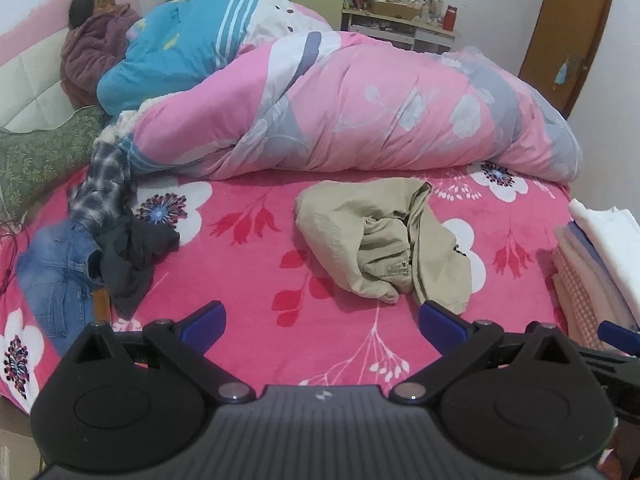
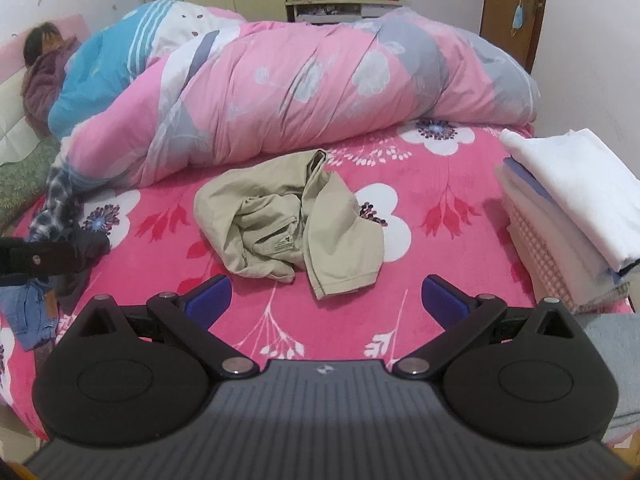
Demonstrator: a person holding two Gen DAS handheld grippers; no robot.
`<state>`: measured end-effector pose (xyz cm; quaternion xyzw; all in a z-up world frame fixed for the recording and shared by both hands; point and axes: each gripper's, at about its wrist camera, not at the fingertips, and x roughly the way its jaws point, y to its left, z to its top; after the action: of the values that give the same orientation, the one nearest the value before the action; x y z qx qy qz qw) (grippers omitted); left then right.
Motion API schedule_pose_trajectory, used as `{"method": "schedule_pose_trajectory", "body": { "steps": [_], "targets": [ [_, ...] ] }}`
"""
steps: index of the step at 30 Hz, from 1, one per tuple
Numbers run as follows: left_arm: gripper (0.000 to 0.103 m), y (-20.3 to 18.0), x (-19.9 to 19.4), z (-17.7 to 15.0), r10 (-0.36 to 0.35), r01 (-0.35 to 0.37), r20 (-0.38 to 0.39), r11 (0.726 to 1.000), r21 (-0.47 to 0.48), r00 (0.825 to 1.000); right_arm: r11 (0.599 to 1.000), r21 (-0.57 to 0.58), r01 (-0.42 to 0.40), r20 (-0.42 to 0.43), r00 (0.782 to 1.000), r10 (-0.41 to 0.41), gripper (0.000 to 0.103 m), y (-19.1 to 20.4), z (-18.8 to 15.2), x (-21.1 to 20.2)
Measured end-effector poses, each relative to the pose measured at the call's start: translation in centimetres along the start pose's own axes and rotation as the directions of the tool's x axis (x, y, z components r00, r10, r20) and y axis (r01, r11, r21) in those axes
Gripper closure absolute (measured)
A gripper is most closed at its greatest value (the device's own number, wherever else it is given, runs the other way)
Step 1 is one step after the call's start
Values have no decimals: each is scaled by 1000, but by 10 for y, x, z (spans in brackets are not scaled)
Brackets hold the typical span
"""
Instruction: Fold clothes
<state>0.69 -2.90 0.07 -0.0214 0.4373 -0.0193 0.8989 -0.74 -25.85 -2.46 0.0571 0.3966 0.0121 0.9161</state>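
Note:
A crumpled beige garment (image 1: 380,240) (image 2: 288,224) lies in a heap in the middle of the pink flowered bed (image 1: 248,264) (image 2: 440,264). My left gripper (image 1: 322,322) hovers open just in front of it, blue pads wide apart, nothing between them. My right gripper (image 2: 326,300) is also open and empty, close to the garment's near edge. Part of the left gripper's black arm (image 2: 36,258) shows at the left edge of the right wrist view. A blue pad of the right gripper (image 1: 618,336) peeks in at the right of the left wrist view.
A stack of folded white and pink clothes (image 2: 568,216) (image 1: 600,264) sits at the bed's right edge. Unfolded jeans (image 1: 56,272), a dark garment (image 1: 132,256) and a plaid shirt (image 1: 104,184) lie at the left. A rolled pink quilt (image 1: 352,108) and a person lying down (image 1: 96,48) fill the far side.

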Motion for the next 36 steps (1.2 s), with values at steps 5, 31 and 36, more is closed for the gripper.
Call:
{"method": "schedule_pose_trajectory", "body": {
  "steps": [5, 31, 36],
  "targets": [
    [0, 12, -9, 31, -14, 12, 57, 999, 37, 998, 1000, 14, -11, 77, 997, 10, 1, -6, 25, -6],
    [0, 54, 90, 108, -216, 205, 77, 970, 128, 973, 993, 109, 52, 185, 980, -72, 1, 11, 107, 32],
    [1, 27, 117, 76, -124, 122, 0, 979, 161, 992, 996, 84, -22, 83, 996, 16, 5, -9, 90, 85]
  ]
}}
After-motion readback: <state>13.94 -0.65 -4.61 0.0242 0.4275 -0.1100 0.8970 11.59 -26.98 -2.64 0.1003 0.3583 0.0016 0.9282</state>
